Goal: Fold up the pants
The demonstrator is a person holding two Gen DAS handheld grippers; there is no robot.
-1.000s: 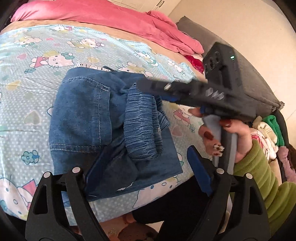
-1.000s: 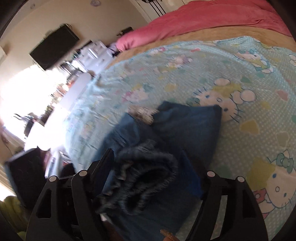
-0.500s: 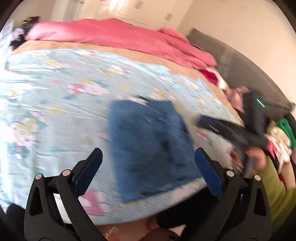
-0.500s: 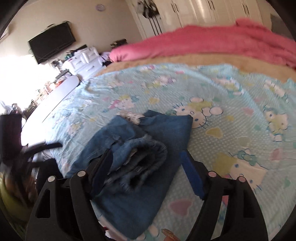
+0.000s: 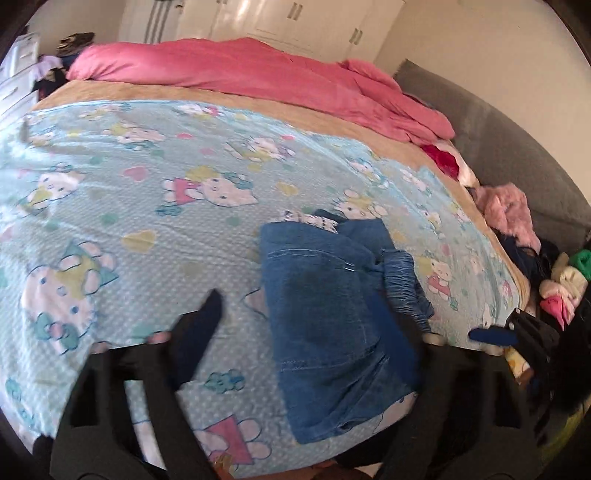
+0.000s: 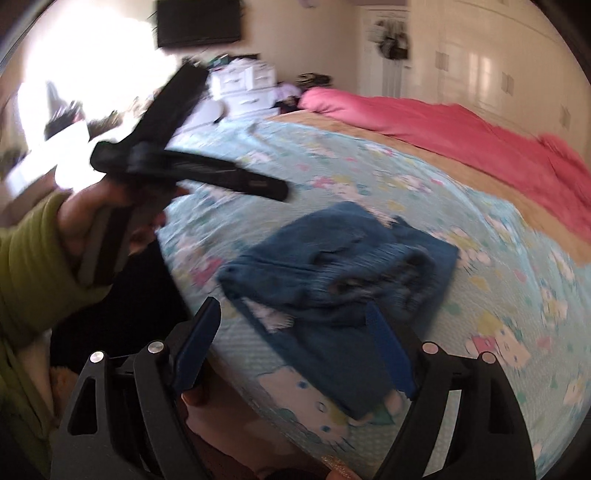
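Observation:
The blue denim pants (image 5: 332, 310) lie folded in a compact bundle on the Hello Kitty bedsheet (image 5: 147, 206) near the bed's front edge; they also show in the right wrist view (image 6: 340, 273). My left gripper (image 5: 310, 325) is open and empty, raised above the bundle's near side. It appears in the right wrist view (image 6: 192, 166) held in a hand with a green sleeve, lifted left of the pants. My right gripper (image 6: 295, 332) is open and empty, pulled back at the bed's edge near the bundle. In the left wrist view it sits at the right edge (image 5: 491, 334).
A pink duvet (image 5: 258, 81) lies across the far side of the bed. A grey headboard (image 5: 517, 155) and a pile of clothes (image 5: 517, 229) sit at the right. White drawers (image 6: 247, 85) and a wall television (image 6: 199, 22) stand beyond the bed.
Both grippers have drawn back and up from the folded pants. The left gripper swung left and higher; the right gripper pulled back towards the bed's edge. The pants stayed in place.

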